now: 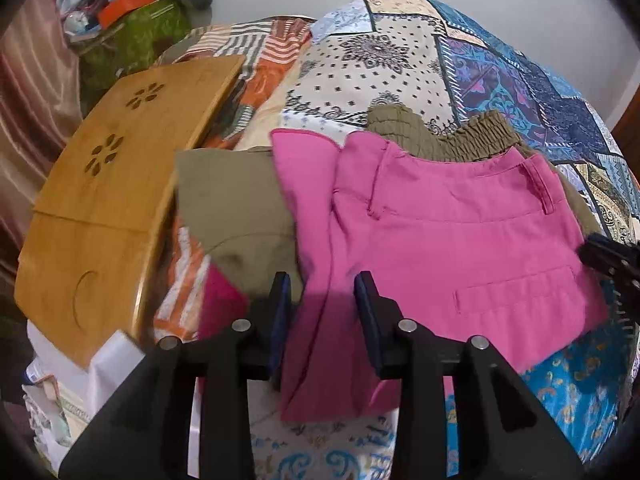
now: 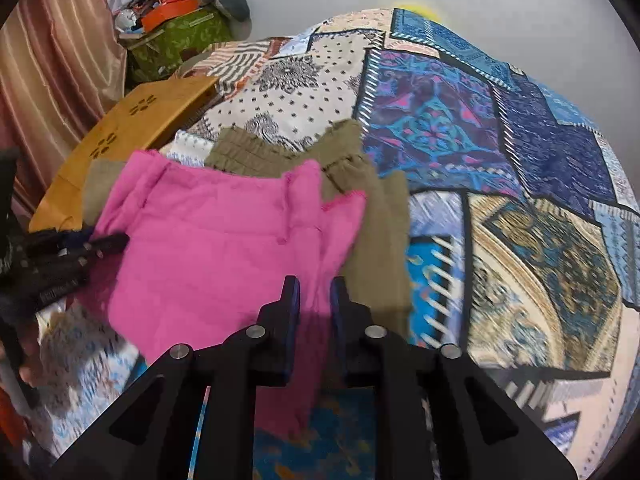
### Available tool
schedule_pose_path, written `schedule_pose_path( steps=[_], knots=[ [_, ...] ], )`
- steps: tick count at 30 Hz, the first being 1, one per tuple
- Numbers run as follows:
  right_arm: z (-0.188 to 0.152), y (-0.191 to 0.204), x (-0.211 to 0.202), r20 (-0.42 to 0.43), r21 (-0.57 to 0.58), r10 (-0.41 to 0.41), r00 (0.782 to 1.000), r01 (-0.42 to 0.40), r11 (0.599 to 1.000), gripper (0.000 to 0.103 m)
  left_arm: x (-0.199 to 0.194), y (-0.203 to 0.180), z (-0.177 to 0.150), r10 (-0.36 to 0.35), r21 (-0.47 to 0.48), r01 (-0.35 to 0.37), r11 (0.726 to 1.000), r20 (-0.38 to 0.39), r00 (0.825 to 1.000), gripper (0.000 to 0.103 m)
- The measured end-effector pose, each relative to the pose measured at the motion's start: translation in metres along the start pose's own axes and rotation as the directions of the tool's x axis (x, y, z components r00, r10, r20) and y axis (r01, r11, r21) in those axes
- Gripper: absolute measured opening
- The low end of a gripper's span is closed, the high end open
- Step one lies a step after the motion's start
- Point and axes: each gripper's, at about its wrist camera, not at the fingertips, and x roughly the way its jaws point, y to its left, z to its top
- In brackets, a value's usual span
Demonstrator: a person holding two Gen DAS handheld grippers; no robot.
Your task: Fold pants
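Soft even indoor light, faint shadows under the tongs, heavy fisheye bending — dark vignetted corners, right view motion-blurred

Wooden lap tray [image 1: 120, 184] blocks at 9 o'clock; patchwork bedspread [image 2: 520, 184] lies open from 12 to 3.

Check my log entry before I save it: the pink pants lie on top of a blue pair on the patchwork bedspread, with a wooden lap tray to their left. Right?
One detail is off: the pair under the pink pants is olive green, not blue, as the left wrist view shows. The blue belongs to the patchwork bedspread. The wooden lap tray does sit to their left.
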Motion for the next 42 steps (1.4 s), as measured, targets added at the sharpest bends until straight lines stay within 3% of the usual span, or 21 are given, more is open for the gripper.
schedule_pose_path(
  steps=[5, 9, 14, 18, 23, 28, 32, 34, 37, 38, 40, 42],
  knots=[
    [-0.014, -0.008, -0.018, -0.038, -0.032, -0.059, 0.998, 0.058, 0.998, 0.021, -0.02, 0.006, -0.014, 0.074, 0.018, -0.074, 0.997, -0.03, 0.997, 0.036],
    [-0.026, -0.014, -0.045, -0.045, -0.023, -0.066, 0.997, 0.065, 0.998, 0.021, -0.055, 0.004, -0.024, 0.079, 0.021, -0.079, 0.997, -0.003, 0.997, 0.036],
    [-0.033, -0.012, -0.103, 0.042, 0.028, 0.002, 0.999, -0.003, 1.0, 0.022, -0.137, -0.007, -0.034, 0.018, 0.022, -0.021, 1.0, 0.124, 0.992, 0.036],
    [-0.035, 0.006, -0.166, 0.15, 0.002, 0.042, 0.988, -0.043, 0.999, 0.022, -0.216, -0.018, -0.044, -0.03, 0.04, 0.02, 0.999, 0.254, 0.967, 0.036],
    [-0.042, 0.032, -0.234, 0.3, -0.05, 0.102, 0.948, -0.092, 0.995, 0.022, -0.315, -0.039, -0.07, -0.043, 0.09, 0.005, 0.996, 0.423, 0.905, 0.036],
    [-0.066, 0.055, -0.298, 0.449, -0.086, 0.183, 0.875, -0.161, 0.983, 0.022, -0.395, -0.058, -0.114, -0.069, 0.146, -0.021, 0.989, 0.582, 0.81, 0.038],
    [-0.091, 0.074, -0.333, 0.542, -0.128, 0.202, 0.816, -0.158, 0.979, 0.022, -0.437, -0.068, -0.151, -0.068, 0.143, -0.042, 0.989, 0.683, 0.728, 0.061],
    [-0.105, 0.082, -0.347, 0.588, -0.141, 0.209, 0.781, -0.155, 0.978, 0.022, -0.453, -0.069, -0.167, -0.076, 0.135, -0.031, 0.99, 0.718, 0.692, 0.062],
    [-0.121, 0.093, -0.361, 0.632, -0.152, 0.214, 0.745, -0.151, 0.977, 0.022, -0.469, -0.068, -0.185, -0.072, 0.111, -0.018, 0.994, 0.751, 0.657, 0.066],
    [-0.126, 0.096, -0.364, 0.643, -0.156, 0.215, 0.735, -0.149, 0.976, 0.024, -0.473, -0.067, -0.191, -0.076, 0.107, -0.008, 0.994, 0.757, 0.648, 0.071],
    [-0.135, 0.101, -0.37, 0.662, -0.158, 0.217, 0.718, -0.149, 0.976, 0.052, -0.481, -0.064, -0.202, -0.085, 0.106, 0.005, 0.994, 0.772, 0.63, 0.078],
    [-0.143, 0.103, -0.374, 0.685, -0.158, 0.213, 0.697, -0.143, 0.977, 0.066, -0.486, -0.063, -0.211, -0.09, 0.106, 0.009, 0.994, 0.786, 0.611, 0.09]
  ],
)
